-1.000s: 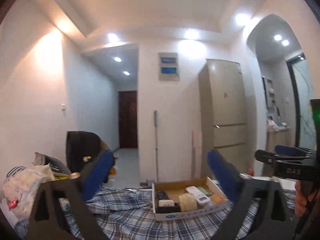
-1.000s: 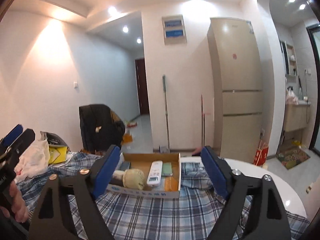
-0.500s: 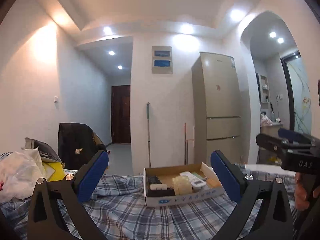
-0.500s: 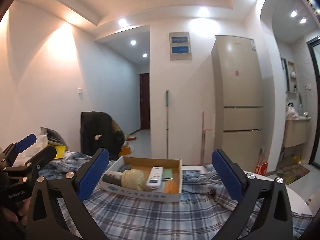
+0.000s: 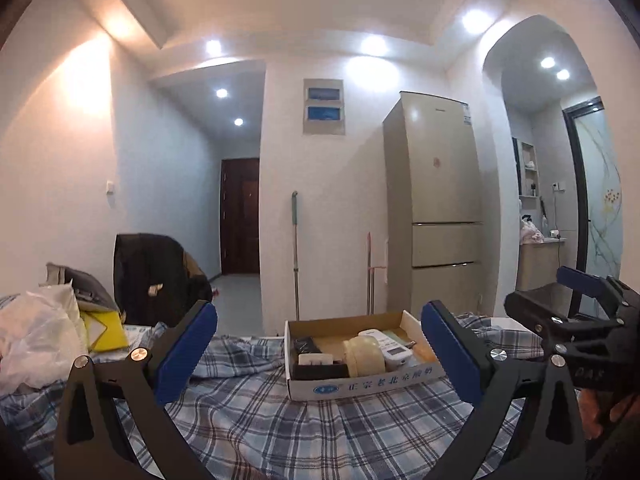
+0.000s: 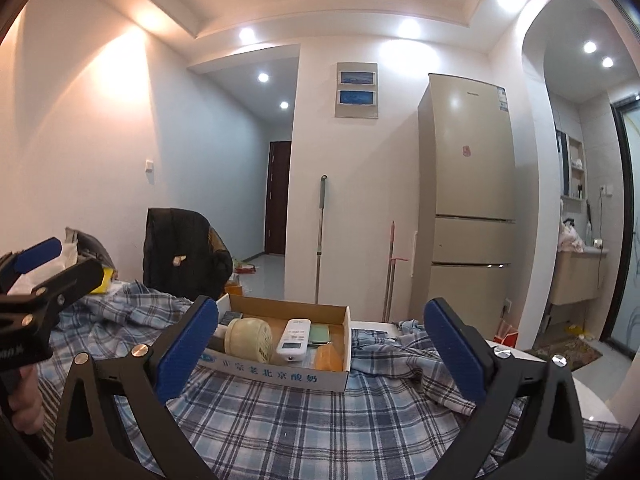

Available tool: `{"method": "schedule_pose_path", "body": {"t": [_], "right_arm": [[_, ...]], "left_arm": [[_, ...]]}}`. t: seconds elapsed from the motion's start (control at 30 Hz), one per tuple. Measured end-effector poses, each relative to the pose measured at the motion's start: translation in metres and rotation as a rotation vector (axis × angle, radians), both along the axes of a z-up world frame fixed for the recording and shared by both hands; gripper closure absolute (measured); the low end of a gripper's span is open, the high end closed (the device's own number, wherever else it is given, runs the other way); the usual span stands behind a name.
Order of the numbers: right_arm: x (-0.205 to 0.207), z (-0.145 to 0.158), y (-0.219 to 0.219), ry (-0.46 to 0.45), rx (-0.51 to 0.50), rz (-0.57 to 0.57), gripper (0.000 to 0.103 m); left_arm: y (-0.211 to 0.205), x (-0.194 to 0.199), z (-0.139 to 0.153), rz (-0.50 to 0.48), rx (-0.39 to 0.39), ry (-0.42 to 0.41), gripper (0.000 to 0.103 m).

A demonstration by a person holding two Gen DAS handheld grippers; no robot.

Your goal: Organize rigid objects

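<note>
Cardboard box of small items, including a white remote, sits on a plaid-covered surface; left hand-held gripper and right hand-held gripper both gape wide, empty.

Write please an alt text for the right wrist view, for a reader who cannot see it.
The open right gripper points at a shallow cardboard box on a blue plaid cloth, holding a white remote, a cream yarn ball and an orange block. The left gripper shows at the left edge; a beige fridge stands behind.
</note>
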State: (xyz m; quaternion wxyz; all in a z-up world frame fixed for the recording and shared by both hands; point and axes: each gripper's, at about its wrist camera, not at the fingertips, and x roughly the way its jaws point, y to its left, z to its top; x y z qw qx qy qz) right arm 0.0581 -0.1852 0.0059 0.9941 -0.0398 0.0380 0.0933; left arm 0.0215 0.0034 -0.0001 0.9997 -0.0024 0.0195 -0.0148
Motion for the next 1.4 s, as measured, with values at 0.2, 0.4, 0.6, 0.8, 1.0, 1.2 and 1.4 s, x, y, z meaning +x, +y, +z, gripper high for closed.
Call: {"method": "schedule_pose_path", "body": {"t": [0.2,0.4,0.6,0.8,1.0,1.2,1.4], "right_arm": [[-0.005,0.002,0.0,-0.018,-0.003,0.009,0.0],[-0.003,0.002,-0.001,-0.01,0.003,0.005,0.0],[0.0,0.002,0.002,0.002,-0.008,0.003,0.0],[0.008,0.001,-0.003,0.038,0.007,-0.012,0.0],[0.011,-0.001,-0.002,0.063,-0.001,-0.035,0.0],[0.01,0.0,-0.003,0.058,0.001,-0.031,0.0],[0.01,-0.001,-0.002,0.061,-0.001,-0.025,0.0]], "left_arm": [[0.003,0.005,0.001,0.008,-0.013,0.021,0.0],[0.004,0.005,0.001,0.015,-0.011,0.019,0.0],[0.005,0.007,0.001,0.023,-0.003,0.032,0.0],[0.004,0.006,0.001,0.025,0.003,0.024,0.0],[0.001,0.005,0.001,0.02,0.013,0.003,0.0],[-0.003,0.002,0.0,0.016,0.039,-0.014,0.0],[-0.001,0.003,-0.001,0.016,0.032,-0.01,0.0]]}}
